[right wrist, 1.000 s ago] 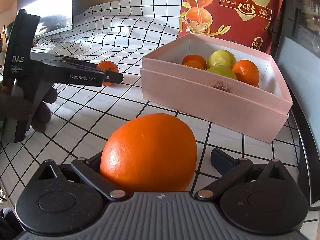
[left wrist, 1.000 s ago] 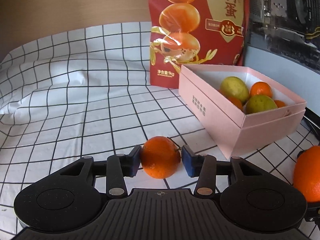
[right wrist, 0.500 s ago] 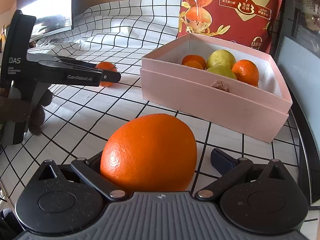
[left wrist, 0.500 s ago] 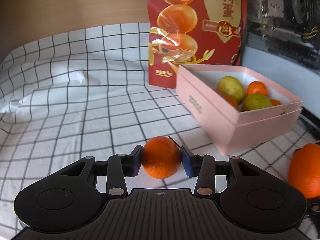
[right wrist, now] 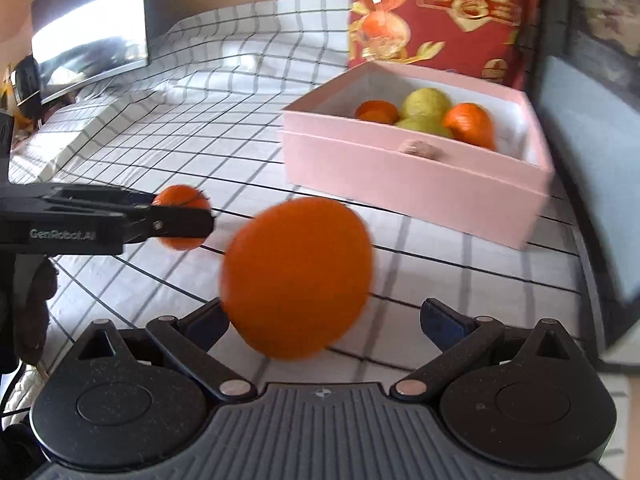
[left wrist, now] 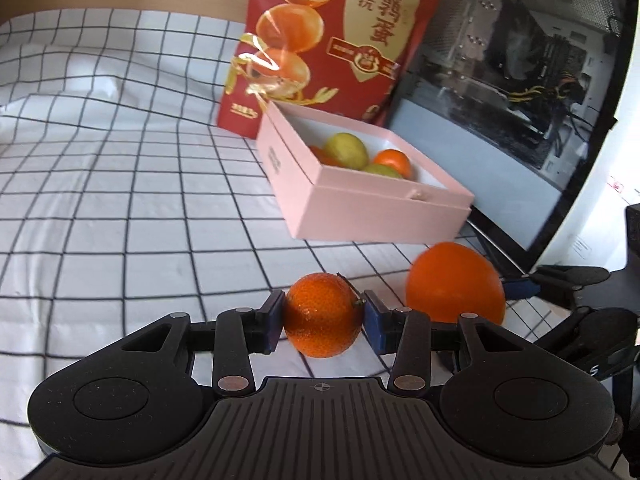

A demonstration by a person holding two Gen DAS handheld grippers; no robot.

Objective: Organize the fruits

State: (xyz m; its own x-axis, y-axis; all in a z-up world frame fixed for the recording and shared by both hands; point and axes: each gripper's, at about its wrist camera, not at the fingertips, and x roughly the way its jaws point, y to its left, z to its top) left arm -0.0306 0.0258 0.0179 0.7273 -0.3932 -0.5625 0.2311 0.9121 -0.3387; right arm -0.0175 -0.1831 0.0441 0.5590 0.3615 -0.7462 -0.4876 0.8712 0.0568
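Checked cloth (left wrist: 120, 184) covers the whole bench, so nothing rolls far on it. Furthest left, the left hand-held gripper (left wrist: 323, 320) has its blue pads pressed on either side of a small mandarin (left wrist: 322, 314), pinched across the middle and seemingly clear of the cloth, which looks like a carry towards the box. Just to the right of it, the right hand-held gripper (right wrist: 322, 320) has a big orange (right wrist: 296, 276) between its fingers: the left pad sits against the fruit, but the right one stands visibly apart, so I'd call it spread wide and cradling more than clamping, and honestly I can't tell if it's gripped at all. Further right and back sits the open pink box (right wrist: 400, 172), already holding some oranges and a couple of green-yellow fruits. It's the obvious drop spot. A red snack bag (left wrist: 336, 40) stands behind it.
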